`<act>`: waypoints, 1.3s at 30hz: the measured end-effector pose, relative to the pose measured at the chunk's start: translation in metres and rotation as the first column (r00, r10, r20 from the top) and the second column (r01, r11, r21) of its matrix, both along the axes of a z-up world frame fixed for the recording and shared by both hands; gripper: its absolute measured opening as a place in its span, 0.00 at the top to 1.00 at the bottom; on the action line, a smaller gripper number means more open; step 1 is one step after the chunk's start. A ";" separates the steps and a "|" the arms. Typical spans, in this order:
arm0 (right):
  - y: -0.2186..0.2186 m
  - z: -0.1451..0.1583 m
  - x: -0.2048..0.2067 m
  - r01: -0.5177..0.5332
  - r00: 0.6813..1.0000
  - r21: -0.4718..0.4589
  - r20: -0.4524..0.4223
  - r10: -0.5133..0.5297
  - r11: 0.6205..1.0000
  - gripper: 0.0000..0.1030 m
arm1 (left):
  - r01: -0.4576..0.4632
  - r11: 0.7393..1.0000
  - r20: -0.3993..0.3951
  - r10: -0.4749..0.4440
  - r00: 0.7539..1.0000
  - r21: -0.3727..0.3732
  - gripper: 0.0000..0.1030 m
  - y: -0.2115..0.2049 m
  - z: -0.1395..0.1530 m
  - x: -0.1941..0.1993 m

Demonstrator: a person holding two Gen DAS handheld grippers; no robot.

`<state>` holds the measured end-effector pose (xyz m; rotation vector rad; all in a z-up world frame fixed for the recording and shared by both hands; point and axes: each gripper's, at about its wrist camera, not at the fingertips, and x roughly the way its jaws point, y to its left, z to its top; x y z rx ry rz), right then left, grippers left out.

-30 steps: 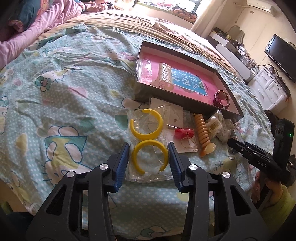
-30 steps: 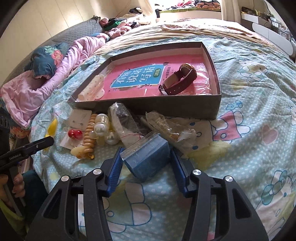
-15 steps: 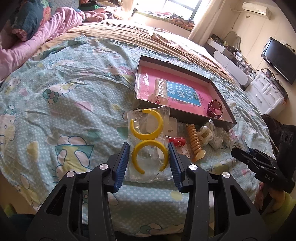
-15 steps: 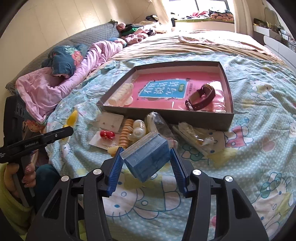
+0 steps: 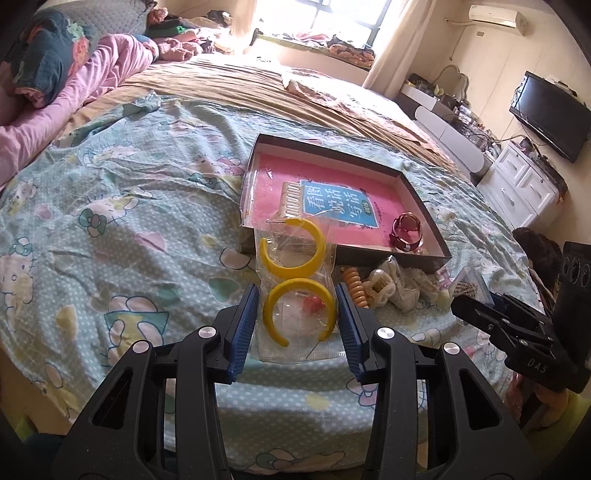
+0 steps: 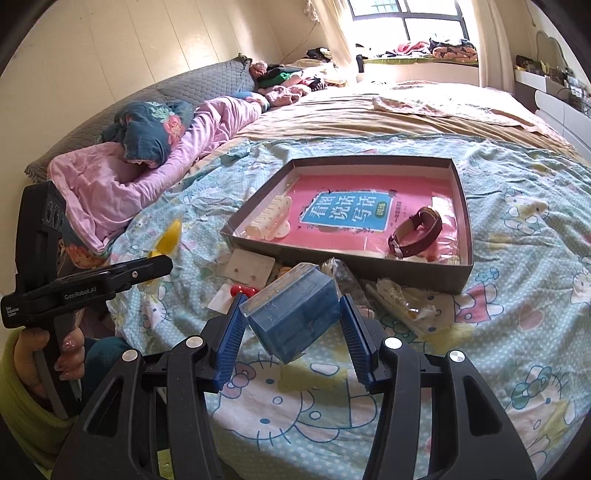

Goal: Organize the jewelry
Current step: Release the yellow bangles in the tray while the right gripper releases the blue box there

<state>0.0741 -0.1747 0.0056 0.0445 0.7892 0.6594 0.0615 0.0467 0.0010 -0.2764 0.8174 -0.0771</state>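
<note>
Left wrist view: we find the left gripper (image 5: pixel 295 314) pinching a clear bag of yellow hoop earrings (image 5: pixel 295 291), raised above the bedspread (image 5: pixel 110 221). Ahead of it lies the open box (image 5: pixel 424 206) with a watch (image 5: pixel 406 230). Right wrist view: the right gripper (image 6: pixel 293 325) clamps a blue case (image 6: pixel 295 317), tilted, short of that box.

A wide bed (image 5: pixel 110 206) with a pale blue cartoon-print sheet fills the frame. Pink bedding (image 6: pixel 110 184) and a grey quilted headboard (image 6: pixel 192 85) lie upper left. A sunlit window (image 6: pixel 406 18) glows at top; a white dresser (image 5: pixel 524 188), wall-mounted television (image 5: pixel 546 110) and air conditioner (image 5: pixel 495 18) stand upper right.
</note>
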 end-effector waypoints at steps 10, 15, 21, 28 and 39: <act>-0.015 0.016 0.010 0.039 0.998 0.015 0.046 -0.040 0.999 0.52 | 0.040 0.999 0.025 -0.040 0.999 0.005 0.67 -0.023 0.013 0.020; -0.024 0.022 0.014 0.063 0.996 0.019 0.069 -0.064 0.998 0.52 | 0.059 0.998 0.037 -0.060 0.998 0.008 0.67 -0.032 0.018 0.028; -0.036 0.028 0.021 0.092 0.992 0.029 0.082 -0.094 0.995 0.52 | 0.077 0.997 0.043 -0.078 0.996 0.012 0.67 -0.039 0.021 0.040; -0.043 0.032 0.029 0.120 0.988 0.035 0.098 -0.123 0.992 0.52 | 0.084 0.996 0.055 -0.085 0.995 0.013 0.67 -0.043 0.026 0.052; -0.052 0.025 0.045 0.161 0.982 0.032 0.094 -0.164 0.986 0.52 | 0.085 0.996 0.034 -0.086 0.996 0.019 0.67 -0.046 0.018 0.076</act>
